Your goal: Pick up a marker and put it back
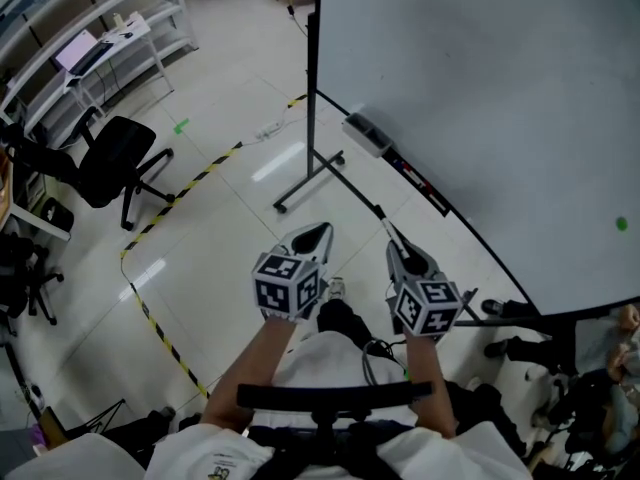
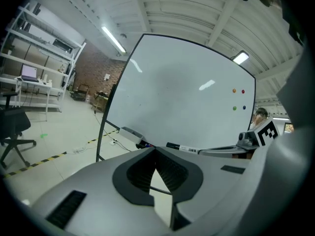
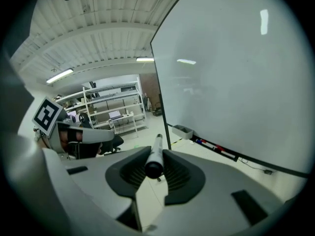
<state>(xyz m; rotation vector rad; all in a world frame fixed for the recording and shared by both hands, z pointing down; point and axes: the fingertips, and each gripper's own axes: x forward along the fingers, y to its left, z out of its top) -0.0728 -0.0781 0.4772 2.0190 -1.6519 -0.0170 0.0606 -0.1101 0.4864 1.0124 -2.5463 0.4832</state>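
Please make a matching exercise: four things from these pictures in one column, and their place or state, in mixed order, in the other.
1. marker
2. left gripper
3. office chair
4. whiteboard

a. black, at the left in the head view
b. held in the right gripper
c. shut, holding nothing
d. white, at the right

Pairs: 1-b, 2-c, 3-a, 4-d

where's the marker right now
In the right gripper view, the marker is clamped between the right gripper's jaws, tip by the whiteboard's left edge.
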